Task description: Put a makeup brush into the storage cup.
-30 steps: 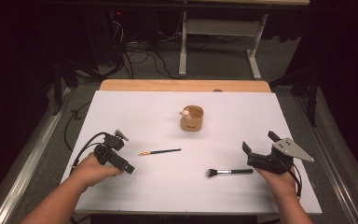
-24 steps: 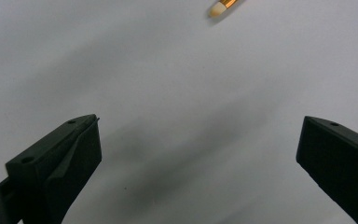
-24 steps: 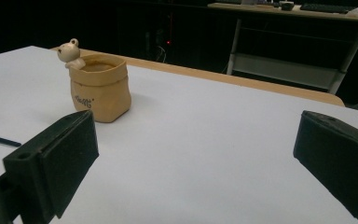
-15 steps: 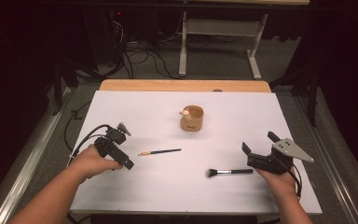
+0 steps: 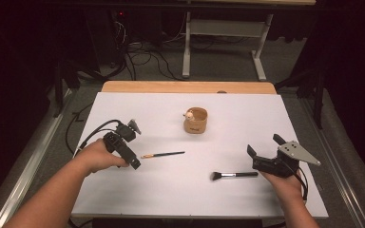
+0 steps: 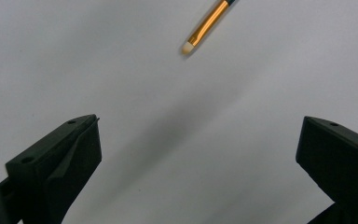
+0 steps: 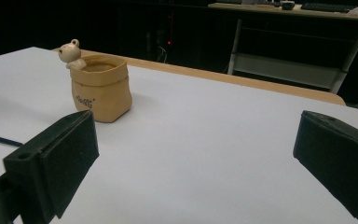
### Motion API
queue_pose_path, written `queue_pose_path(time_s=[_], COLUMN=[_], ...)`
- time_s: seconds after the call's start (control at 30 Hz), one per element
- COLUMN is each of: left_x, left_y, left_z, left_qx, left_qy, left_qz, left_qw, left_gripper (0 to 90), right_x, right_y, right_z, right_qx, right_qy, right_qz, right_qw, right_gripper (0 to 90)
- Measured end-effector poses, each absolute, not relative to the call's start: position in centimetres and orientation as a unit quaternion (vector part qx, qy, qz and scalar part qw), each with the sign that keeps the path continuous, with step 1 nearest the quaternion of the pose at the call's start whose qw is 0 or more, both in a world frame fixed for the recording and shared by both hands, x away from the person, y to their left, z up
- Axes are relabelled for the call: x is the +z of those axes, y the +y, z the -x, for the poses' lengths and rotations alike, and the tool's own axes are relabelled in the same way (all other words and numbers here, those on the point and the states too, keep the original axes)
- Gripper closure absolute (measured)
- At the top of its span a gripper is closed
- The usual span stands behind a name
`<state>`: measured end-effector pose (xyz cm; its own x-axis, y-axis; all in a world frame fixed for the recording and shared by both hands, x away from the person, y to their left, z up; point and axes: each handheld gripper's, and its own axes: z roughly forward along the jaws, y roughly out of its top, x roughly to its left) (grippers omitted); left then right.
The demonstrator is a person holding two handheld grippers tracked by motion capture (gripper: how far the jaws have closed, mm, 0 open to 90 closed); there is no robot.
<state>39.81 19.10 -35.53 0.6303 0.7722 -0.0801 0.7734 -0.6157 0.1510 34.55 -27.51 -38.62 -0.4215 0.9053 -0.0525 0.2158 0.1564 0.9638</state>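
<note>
A thin brush (image 5: 164, 154) with a gold ferrule lies mid-table; its pale tip (image 6: 209, 23) shows at the top of the left gripper view. My left gripper (image 5: 135, 146) hovers just left of that tip, open, tilted down at the white table (image 6: 168, 116), nothing between its jaws. A black-bristled makeup brush (image 5: 233, 175) lies right of centre. My right gripper (image 5: 264, 145) is beside its handle end, open and empty, facing a tan cup (image 7: 101, 86) with a small bear on its rim. That tan cup (image 5: 196, 120) stands toward the back middle.
The white table top (image 5: 266, 114) ends in a wooden strip (image 5: 185, 87) at the far edge. Beyond it are a desk frame (image 5: 223, 33) and floor cables (image 5: 142, 57). A cable trails left from the left gripper.
My left gripper has shifted forward and to the right, closer to the thin brush's tip. The right gripper and both brushes have not moved.
</note>
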Motion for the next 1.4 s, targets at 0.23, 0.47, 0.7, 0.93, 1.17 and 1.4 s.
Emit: queue_pose_path(time_s=[0.23,0.47,0.7,0.93,1.17,1.4], left_x=[-36.0,-36.5,-36.8,-37.0,-37.2,-37.6], left_y=[18.6,17.6,16.9,16.4,16.1,15.9], left_z=[-40.4,-40.5,-40.8,-40.9,-41.0,-41.3], left_qx=[-0.004,-0.01,-0.012,-0.013,-0.01,-0.008], left_qy=[0.43,0.412,0.411,0.409,0.406,0.401], left_qz=[-0.898,-0.907,-0.907,-0.907,-0.908,-0.909], left_qw=[0.092,0.089,0.094,0.099,0.107,0.112], left_gripper=[0.5,1.9,4.5,6.9,10.4,15.7], right_x=[-38.6,-38.7,-38.6,-38.6,-38.6,-38.6], right_y=[-27.5,-27.5,-27.5,-27.5,-27.5,-27.5], right_z=[-34.5,-34.5,-34.5,-34.5,-34.5,-34.5], right_qx=[0.502,0.501,0.502,0.504,0.504,0.505], right_qy=[0.677,0.679,0.678,0.676,0.676,0.676], right_qz=[-0.415,-0.414,-0.415,-0.413,-0.413,-0.414], right_qw=[0.342,0.342,0.341,0.343,0.343,0.341], right_gripper=[1.5,1.5,1.5,1.5,1.5,1.5])
